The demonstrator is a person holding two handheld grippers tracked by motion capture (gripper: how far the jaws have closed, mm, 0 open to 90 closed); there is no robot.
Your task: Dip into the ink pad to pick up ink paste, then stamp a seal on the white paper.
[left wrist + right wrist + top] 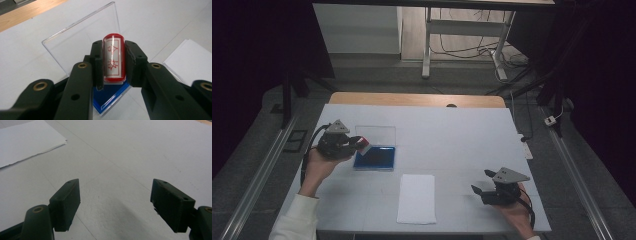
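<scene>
We see the left gripper (113, 62) clamping a red stamp (114, 58) lengthwise between its jaws over the blue ink pad (374, 158), clear lid (82, 37) upright behind, paper (417, 198) near, right gripper (116, 205) wide apart

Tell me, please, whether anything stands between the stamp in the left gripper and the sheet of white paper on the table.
Nothing visible does. The left gripper is shut on the stamp above the blue ink pad, whose clear lid stands open behind it. The table between the pad and the white paper is bare, and the right gripper rests well off to the side.
</scene>
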